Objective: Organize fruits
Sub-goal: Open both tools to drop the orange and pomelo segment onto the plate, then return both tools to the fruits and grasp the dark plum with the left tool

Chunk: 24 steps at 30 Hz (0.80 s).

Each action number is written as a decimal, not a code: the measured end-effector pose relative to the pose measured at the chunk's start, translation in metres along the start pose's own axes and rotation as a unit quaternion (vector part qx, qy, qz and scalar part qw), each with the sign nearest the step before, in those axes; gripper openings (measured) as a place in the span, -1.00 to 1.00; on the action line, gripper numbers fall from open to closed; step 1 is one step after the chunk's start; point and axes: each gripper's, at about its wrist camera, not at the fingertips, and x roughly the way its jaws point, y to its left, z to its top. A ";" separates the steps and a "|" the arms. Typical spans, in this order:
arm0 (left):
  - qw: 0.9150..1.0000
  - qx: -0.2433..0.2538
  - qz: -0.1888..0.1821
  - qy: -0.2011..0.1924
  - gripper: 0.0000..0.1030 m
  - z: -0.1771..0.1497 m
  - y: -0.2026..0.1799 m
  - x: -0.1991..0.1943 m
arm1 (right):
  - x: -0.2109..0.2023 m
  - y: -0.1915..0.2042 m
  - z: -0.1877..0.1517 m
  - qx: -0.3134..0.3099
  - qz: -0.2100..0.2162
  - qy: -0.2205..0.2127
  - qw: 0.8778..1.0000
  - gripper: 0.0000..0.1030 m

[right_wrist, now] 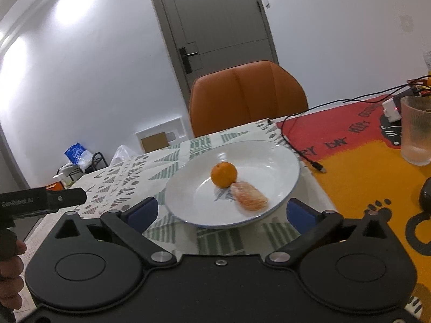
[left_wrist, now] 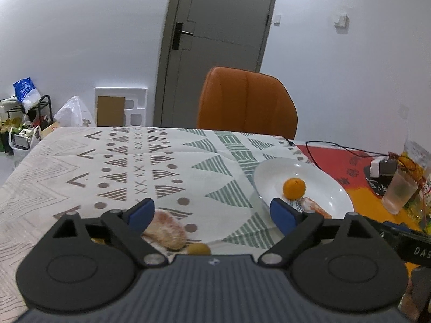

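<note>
— Fruit first, from the left: what lies by the left gripper (left_wrist: 212, 216)?

— A peeled pomelo segment (left_wrist: 164, 228) on the patterned tablecloth (left_wrist: 80, 167), just inside the left blue fingertip and partly behind it. Its long axis runs from upper left to lower right in the left wrist view, the narrower end toward the camera. A small yellowish fruit (left_wrist: 198, 249) sits just beside that near end, half hidden by the gripper body.

— Is the gripper holding either?

— No. Its jaws stand wide apart with nothing between the pads; the segment sits toward the left pad, whether touching I cannot tell.

— Further right?

— A white plate (right_wrist: 282, 161) with a whole orange (right_wrist: 223, 174) near its middle, stem end up. Touching it on the near right lies a second peeled segment (right_wrist: 249, 196), long axis slanting from the orange down to the right, toward the rim.

— And the right gripper (right_wrist: 222, 212)?

— Spread wide, empty, hanging in front of the plate's near rim; both fruits lie ahead of it, between the lines of its fingers.

— Beyond that?

— A frosted glass (right_wrist: 416, 130) on the red and yellow mat (right_wrist: 358, 177), and a black cable (right_wrist: 304, 145) between.
</note>
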 end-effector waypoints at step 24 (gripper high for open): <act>0.996 -0.055 0.071 -0.022 0.82 -0.015 0.081 -0.052 | 0.008 0.056 -0.008 -0.062 0.064 0.037 0.995 1.00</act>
